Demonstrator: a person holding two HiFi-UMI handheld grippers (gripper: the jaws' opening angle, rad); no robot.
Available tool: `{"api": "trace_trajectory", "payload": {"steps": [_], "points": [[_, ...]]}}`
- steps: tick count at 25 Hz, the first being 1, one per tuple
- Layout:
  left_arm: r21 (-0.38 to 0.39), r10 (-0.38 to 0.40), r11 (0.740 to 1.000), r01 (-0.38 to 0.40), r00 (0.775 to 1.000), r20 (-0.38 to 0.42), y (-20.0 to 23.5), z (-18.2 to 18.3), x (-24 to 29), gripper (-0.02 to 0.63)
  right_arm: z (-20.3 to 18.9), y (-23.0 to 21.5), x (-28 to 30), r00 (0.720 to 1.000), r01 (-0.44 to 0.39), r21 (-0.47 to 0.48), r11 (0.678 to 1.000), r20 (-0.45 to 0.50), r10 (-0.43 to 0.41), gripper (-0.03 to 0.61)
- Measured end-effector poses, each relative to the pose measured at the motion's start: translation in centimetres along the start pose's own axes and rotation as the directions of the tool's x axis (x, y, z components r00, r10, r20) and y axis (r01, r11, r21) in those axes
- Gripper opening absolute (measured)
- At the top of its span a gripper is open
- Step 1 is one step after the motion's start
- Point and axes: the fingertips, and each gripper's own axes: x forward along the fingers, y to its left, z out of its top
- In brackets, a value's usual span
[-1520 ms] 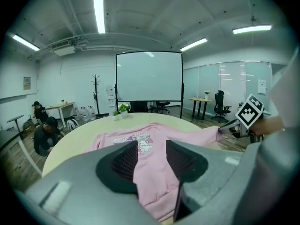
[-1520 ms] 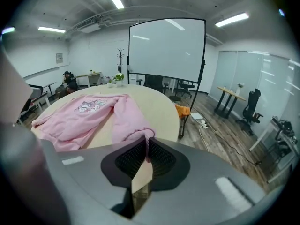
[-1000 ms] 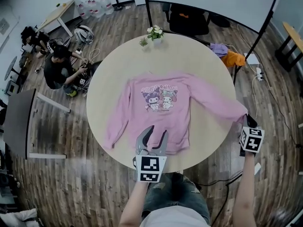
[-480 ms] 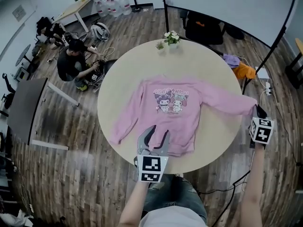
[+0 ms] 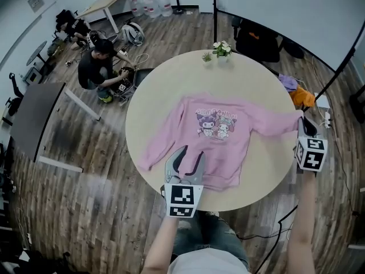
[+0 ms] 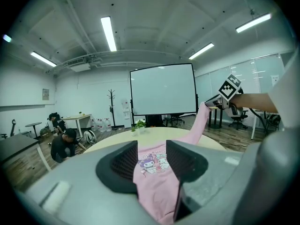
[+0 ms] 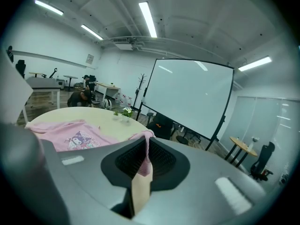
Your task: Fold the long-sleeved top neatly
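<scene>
The pink top [image 5: 219, 133] lies face up on the table [image 5: 142, 113]. The left gripper [image 5: 183, 163] hovers over its near hem, jaws spread and gripping nothing. The right gripper [image 5: 303, 122] is clamped on the right-hand cuff [image 5: 295, 118] near the table's edge. Over the last second the right gripper has lifted that sleeve, while the left has kept to the hem.

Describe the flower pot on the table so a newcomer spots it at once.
Start at the round table with the pink top on it. At its far edge, beyond the collar, stand two small plants. The flower pot is the taller right one with white blooms; the plant beside it is plain green.
</scene>
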Motion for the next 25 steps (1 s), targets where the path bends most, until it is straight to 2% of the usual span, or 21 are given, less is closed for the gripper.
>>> {"api": "trace_trajectory", "payload": {"steps": [8,16,25], "points": [[-0.019,0.024,1.0,-0.024,1.0,0.014,4.9,-0.5,-0.6,0.19,5.8,6.8,1.8,0.996,-0.073,-0.061,0.995,0.055,0.076,0.048],[-0.021,0.02,1.0,-0.019,1.0,0.018,10.9,-0.2,2.0,0.19,10.7,13.5,5.5,0.986,-0.132,-0.126,0.983,0.083,0.144,0.048],[-0.029,-0.013,0.999,0.013,1.0,0.018,16.6,0.5,4.7,0.19,13.5,21.0,9.2,0.973,-0.224,-0.18,0.958,0.022,0.231,0.048]]}}
